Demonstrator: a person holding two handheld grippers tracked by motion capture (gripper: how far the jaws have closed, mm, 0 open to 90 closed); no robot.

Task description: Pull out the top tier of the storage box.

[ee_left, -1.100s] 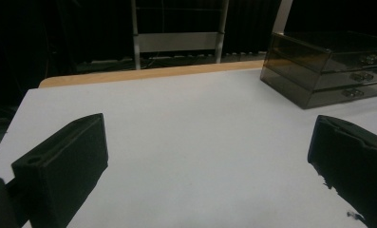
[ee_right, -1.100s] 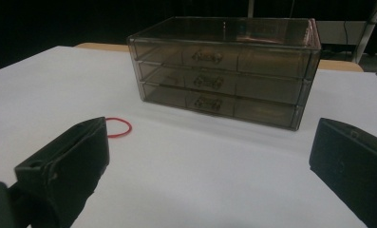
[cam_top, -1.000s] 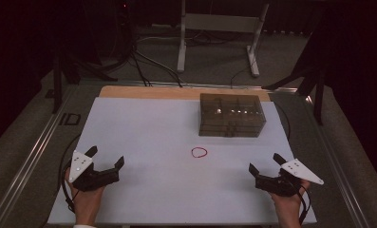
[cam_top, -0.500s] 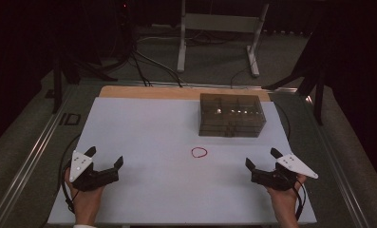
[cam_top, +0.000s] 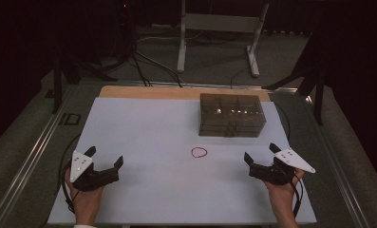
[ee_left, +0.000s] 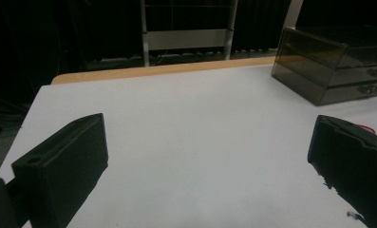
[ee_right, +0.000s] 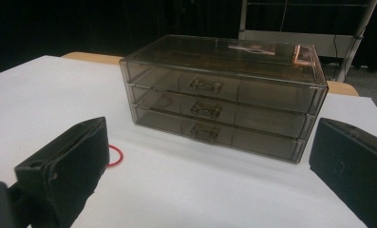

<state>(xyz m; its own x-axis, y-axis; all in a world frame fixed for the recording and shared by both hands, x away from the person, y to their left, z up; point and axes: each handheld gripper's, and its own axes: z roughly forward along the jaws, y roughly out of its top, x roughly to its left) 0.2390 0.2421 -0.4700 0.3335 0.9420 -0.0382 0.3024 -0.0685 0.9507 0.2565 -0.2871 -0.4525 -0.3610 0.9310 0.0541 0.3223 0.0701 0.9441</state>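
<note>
A smoky clear box of three drawers (cam_top: 231, 115) stands at the back right of the white table (cam_top: 143, 128); all three drawers (ee_right: 210, 109) are pushed in. A red rubber band (cam_top: 199, 152) lies flat in front of it, also visible past the right gripper's left jaw (ee_right: 114, 156). My left gripper (cam_top: 105, 158) is open near the front left, nothing between its jaws. My right gripper (cam_top: 261, 153) is open at the front right, pointing at the box, nothing held. In the left gripper view the box (ee_left: 338, 66) sits at the far right.
A wooden strip (cam_top: 176, 92) runs along the table's back edge. Beyond it a metal stand (cam_top: 219, 28) and cables lie on the dark floor. A metal rail (cam_top: 29, 156) borders the left side. Wide bare table lies between the two grippers.
The right gripper has shifted slightly left and forward toward the box. The left gripper has hardly moved. The band and box are where they were.
</note>
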